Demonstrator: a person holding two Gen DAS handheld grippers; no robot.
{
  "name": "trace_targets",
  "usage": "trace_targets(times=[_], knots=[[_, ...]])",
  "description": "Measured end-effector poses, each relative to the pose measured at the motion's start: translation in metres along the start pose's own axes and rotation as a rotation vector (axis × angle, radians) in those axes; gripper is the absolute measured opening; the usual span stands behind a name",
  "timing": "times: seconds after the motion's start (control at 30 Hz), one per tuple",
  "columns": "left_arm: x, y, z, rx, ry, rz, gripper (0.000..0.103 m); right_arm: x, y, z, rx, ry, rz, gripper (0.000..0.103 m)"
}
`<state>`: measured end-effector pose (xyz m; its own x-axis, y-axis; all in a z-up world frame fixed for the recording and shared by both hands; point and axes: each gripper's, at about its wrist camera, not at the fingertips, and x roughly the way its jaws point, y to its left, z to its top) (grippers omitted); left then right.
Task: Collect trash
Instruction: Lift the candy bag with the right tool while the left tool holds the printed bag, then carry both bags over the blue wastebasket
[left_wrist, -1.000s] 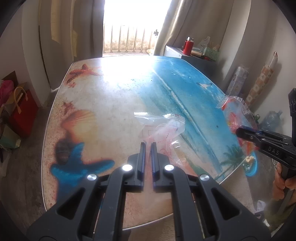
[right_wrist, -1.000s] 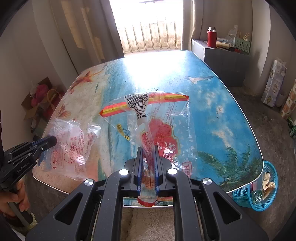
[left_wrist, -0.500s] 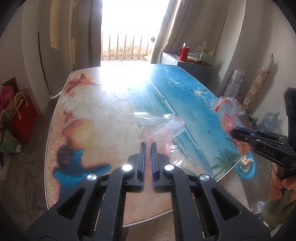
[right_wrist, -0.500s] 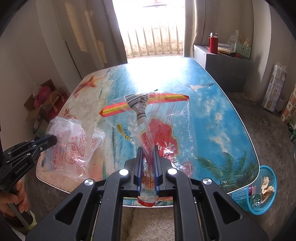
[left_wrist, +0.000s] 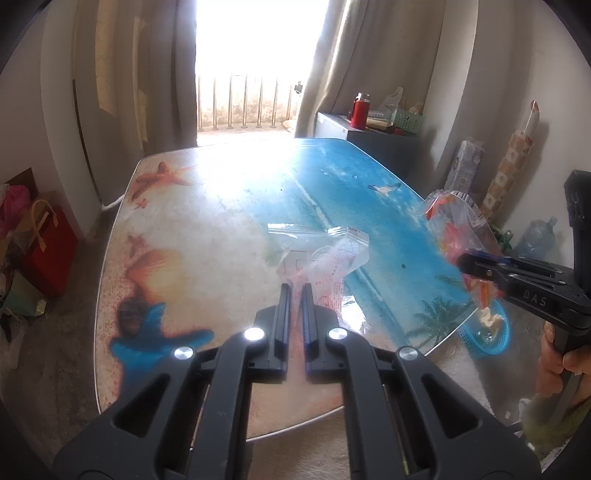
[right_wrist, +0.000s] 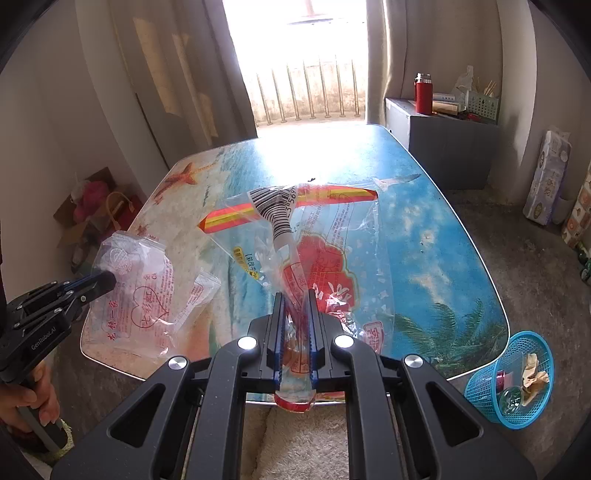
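My left gripper (left_wrist: 294, 291) is shut on a clear plastic bag with red print (left_wrist: 325, 258) and holds it above the beach-print table (left_wrist: 207, 229); the bag also shows in the right wrist view (right_wrist: 144, 291), hanging off the left gripper (right_wrist: 105, 278). My right gripper (right_wrist: 295, 299) is shut on a clear wrapper with red, yellow and barcode print (right_wrist: 314, 251), lifted over the table's near edge. In the left wrist view the right gripper (left_wrist: 465, 264) holds that wrapper (left_wrist: 454, 229) at the right.
A blue mesh trash basket (right_wrist: 511, 380) with crumpled scraps stands on the floor by the table's right corner, also in the left wrist view (left_wrist: 487, 332). A grey cabinet (right_wrist: 443, 144) with a red bottle stands behind. Bags (left_wrist: 40, 236) lie on the floor at left.
Both grippers have risen and drawn back from the table, lifting their bags. The clear bag now hangs free of the table from the left gripper.
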<state>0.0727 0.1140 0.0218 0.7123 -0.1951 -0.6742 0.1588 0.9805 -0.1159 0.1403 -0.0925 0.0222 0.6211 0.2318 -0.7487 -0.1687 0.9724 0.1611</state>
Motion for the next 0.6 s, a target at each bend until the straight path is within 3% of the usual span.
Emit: trace_targets(times=[0.4, 0.6], knots=[[-0.014, -0.035, 0.004, 0.071, -0.032, -0.007, 0.004, -0.031, -0.025, -0.014, 0.053, -0.069, 0.006, 0.011], [-0.022, -0.069, 0.013, 0.143, -0.069, -0.048, 0.004, -0.054, -0.050, -0.028, 0.117, -0.107, -0.018, 0.011]])
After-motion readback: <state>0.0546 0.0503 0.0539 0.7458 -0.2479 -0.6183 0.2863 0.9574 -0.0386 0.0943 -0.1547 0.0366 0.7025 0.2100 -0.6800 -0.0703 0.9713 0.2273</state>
